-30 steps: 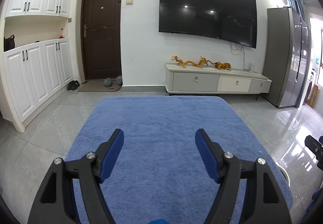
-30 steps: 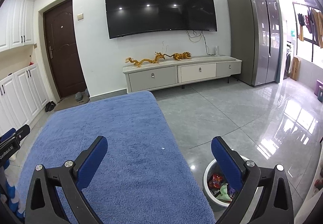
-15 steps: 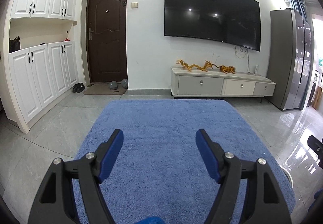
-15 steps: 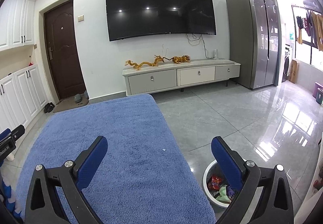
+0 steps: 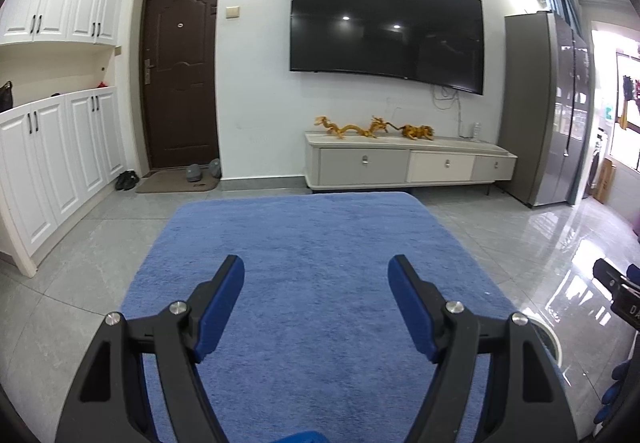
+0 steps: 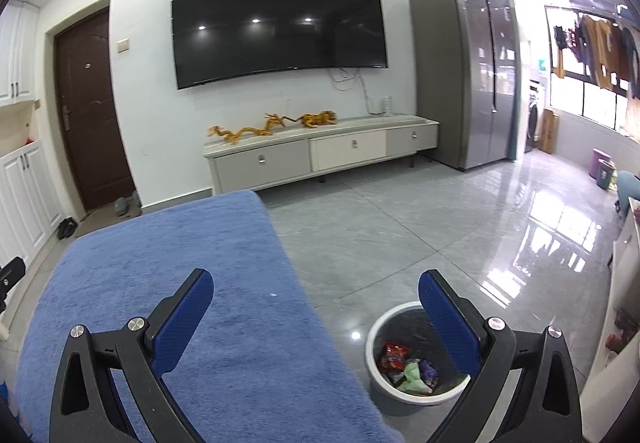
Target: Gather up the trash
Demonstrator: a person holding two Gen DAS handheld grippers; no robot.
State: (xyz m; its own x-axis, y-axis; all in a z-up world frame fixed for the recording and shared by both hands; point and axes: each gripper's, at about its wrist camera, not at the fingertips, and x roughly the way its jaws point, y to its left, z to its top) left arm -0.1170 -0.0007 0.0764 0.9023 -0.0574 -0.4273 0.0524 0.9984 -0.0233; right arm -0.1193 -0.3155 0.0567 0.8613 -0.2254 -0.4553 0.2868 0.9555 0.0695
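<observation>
My left gripper [image 5: 316, 275] is wide open with nothing between its blue pads [image 5: 222, 307]. It hangs over the blue fuzzy cover [image 5: 320, 255] on the counter in front of me. My right gripper [image 6: 316, 289] is wide open too, and it holds nothing. In the right view, the white trash bin [image 6: 376, 331] stands on the gray tile floor [image 6: 400, 227] at about 5 o'clock, just beside the right edge of the blue cover. Part of the bin is hidden behind my right gripper's finger. Inside the bin I see trash: a red snack wrapper [image 6: 394, 355], a light green crumpled piece [image 6: 412, 375] and a small purple wrapper [image 6: 428, 369]. A tiny white speck [image 6: 273, 295] lies on the cover near its right edge. Far off at 12 o'clock a big black TV [image 5: 386, 23] hangs on the white wall. Under it is a long low cabinet [image 5: 408, 167] with a gold dragon figure [image 5: 352, 127] on top. A brown door [image 5: 182, 71] is at 11 o'clock in the left view, and a tall gray fridge [image 6: 464, 67] is at 1 o'clock in the right view.
</observation>
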